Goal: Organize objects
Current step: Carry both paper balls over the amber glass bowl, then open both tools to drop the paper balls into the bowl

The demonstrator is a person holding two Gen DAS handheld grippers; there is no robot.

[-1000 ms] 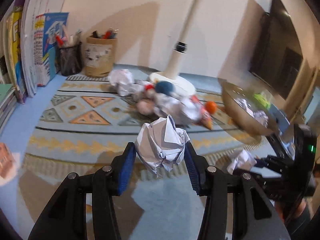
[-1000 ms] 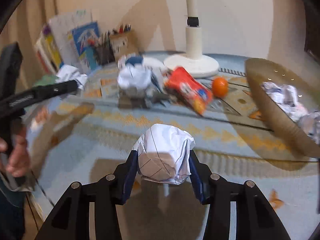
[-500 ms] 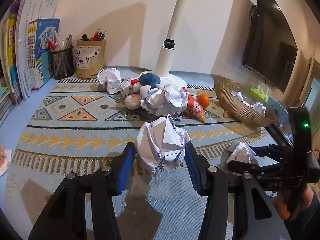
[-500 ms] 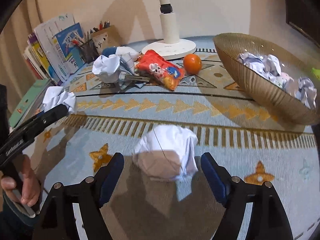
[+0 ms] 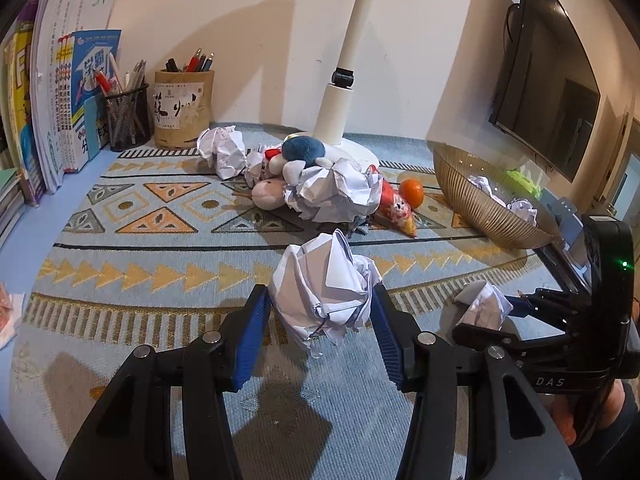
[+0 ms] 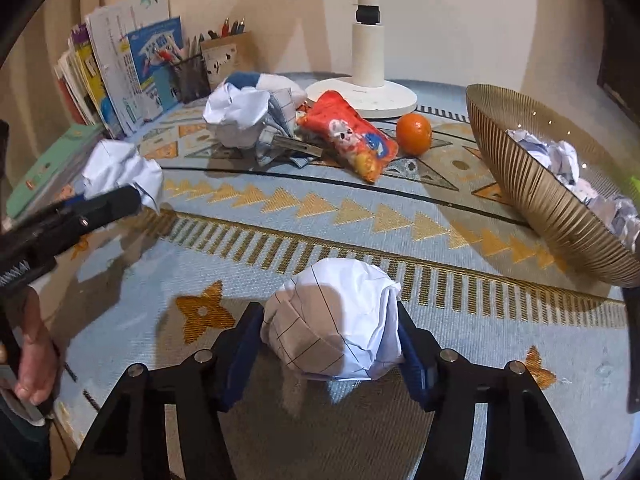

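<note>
Two grippers: each carries one crumpled paper ball above the patterned surface (image 6: 360, 208).
Change, right side: half a second ago the right jaws stood wide with the ball loose between them; now they are closed on it again.
Change, left side: none; the grip holds as before.
Meaning for task: the right ball is re-secured, so both balls look ready for transfer to the gold bowl (image 6: 532, 184), which already holds crumpled paper.
Left gripper (image 5: 320, 312): jaws part-closed, blue pads pressed on both flanks of the left paper ball (image 5: 324, 292).
Right gripper (image 6: 330, 332): jaws part-closed, clamping the right paper ball (image 6: 336, 320) on both sides.
Ball position, left: between the pads, projecting forward past the tips, clear of the surface.
Ball position, right: seated between the pads; bowl lies ahead and to the right, apart.
Remaining clutter: paper pile (image 5: 332, 192), snack bag (image 6: 348, 136), orange (image 6: 414, 134) near the lamp base (image 6: 368, 92).
</note>
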